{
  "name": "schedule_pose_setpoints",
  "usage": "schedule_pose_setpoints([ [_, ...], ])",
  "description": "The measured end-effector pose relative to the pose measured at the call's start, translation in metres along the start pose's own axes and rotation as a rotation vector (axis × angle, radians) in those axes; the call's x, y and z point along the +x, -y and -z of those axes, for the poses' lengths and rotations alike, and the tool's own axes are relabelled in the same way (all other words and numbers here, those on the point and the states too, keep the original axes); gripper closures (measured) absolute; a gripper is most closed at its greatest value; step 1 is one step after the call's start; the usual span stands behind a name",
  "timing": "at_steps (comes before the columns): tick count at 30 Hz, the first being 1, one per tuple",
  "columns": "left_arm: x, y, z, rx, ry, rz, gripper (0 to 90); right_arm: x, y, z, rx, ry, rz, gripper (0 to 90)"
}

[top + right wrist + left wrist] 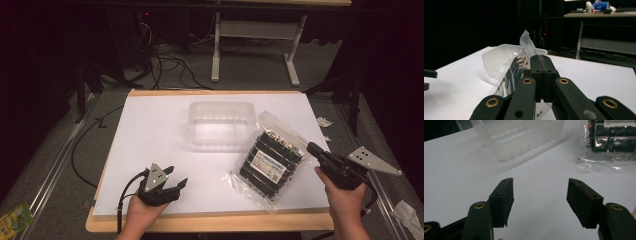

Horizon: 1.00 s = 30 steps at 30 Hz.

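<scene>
A clear plastic bag (270,161) packed with black pieces and bearing a white label lies on the white sheet (150,135) at the right. My right gripper (312,148) is shut on the bag's right edge, and in the right gripper view the bag's film (526,41) rises tilted just left of the closed right gripper (540,58). A clear plastic tub (220,122) stands at the middle back. Near the front left, my left gripper (177,176) is open. Its jaws stand apart over bare sheet, the left gripper (540,182) pointing toward the tub (519,137) and the bag (609,145).
The white sheet covers a wooden table whose front edge (210,222) lies just before the hands. Cables (170,65) and a white desk frame (255,30) lie on the floor behind. A green packet (14,218) is on the floor at the left.
</scene>
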State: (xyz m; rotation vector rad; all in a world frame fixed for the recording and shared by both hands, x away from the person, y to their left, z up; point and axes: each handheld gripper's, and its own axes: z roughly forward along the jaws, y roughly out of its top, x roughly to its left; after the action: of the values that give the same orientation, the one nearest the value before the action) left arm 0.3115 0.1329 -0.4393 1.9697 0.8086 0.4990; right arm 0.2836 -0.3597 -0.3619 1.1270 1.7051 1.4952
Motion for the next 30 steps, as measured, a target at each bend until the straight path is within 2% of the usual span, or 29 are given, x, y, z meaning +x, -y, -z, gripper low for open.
schedule_pose_setpoints([
  [9, -0.010, -0.003, -0.011, 0.010, 0.023, -0.009, 39.9, 0.016, -0.010, 0.003, -0.036, -0.043, 0.033, 90.0],
  [13, -0.015, -0.008, -0.020, 0.003, 0.035, -0.010, 46.7, 0.024, -0.014, 0.004, -0.054, -0.061, 0.052, 90.0],
  [16, -0.020, -0.015, -0.030, -0.001, 0.046, -0.019, 49.0, 0.030, -0.017, 0.005, -0.064, -0.070, 0.059, 90.0],
  [19, -0.024, -0.024, -0.040, -0.006, 0.074, -0.005, 54.3, 0.034, -0.019, 0.006, -0.070, -0.080, 0.077, 90.0],
  [21, -0.029, -0.037, -0.051, -0.034, 0.078, 0.006, 57.0, 0.036, -0.021, 0.006, -0.074, -0.091, 0.081, 90.0],
  [22, -0.029, -0.037, -0.051, -0.034, 0.078, 0.006, 57.3, 0.037, -0.021, 0.006, -0.076, -0.094, 0.083, 90.0],
  [23, -0.031, -0.048, -0.060, -0.053, 0.083, 0.020, 57.6, 0.037, -0.020, 0.006, -0.076, -0.095, 0.086, 90.0],
  [24, -0.031, -0.048, -0.060, -0.053, 0.083, 0.020, 57.7, 0.037, -0.020, 0.006, -0.076, -0.095, 0.086, 90.0],
  [27, -0.037, -0.064, -0.086, -0.063, 0.120, 0.013, 52.8, 0.038, -0.020, 0.007, -0.076, -0.096, 0.089, 90.0],
  [28, -0.037, -0.064, -0.086, -0.063, 0.120, 0.013, 51.2, 0.038, -0.019, 0.007, -0.078, -0.098, 0.087, 90.0],
  [29, -0.040, -0.069, -0.099, -0.048, 0.141, 0.004, 50.1, 0.038, -0.019, 0.007, -0.078, -0.099, 0.084, 90.0],
  [30, -0.040, -0.069, -0.099, -0.048, 0.141, 0.004, 49.4, 0.038, -0.019, 0.007, -0.078, -0.099, 0.084, 90.0],
])
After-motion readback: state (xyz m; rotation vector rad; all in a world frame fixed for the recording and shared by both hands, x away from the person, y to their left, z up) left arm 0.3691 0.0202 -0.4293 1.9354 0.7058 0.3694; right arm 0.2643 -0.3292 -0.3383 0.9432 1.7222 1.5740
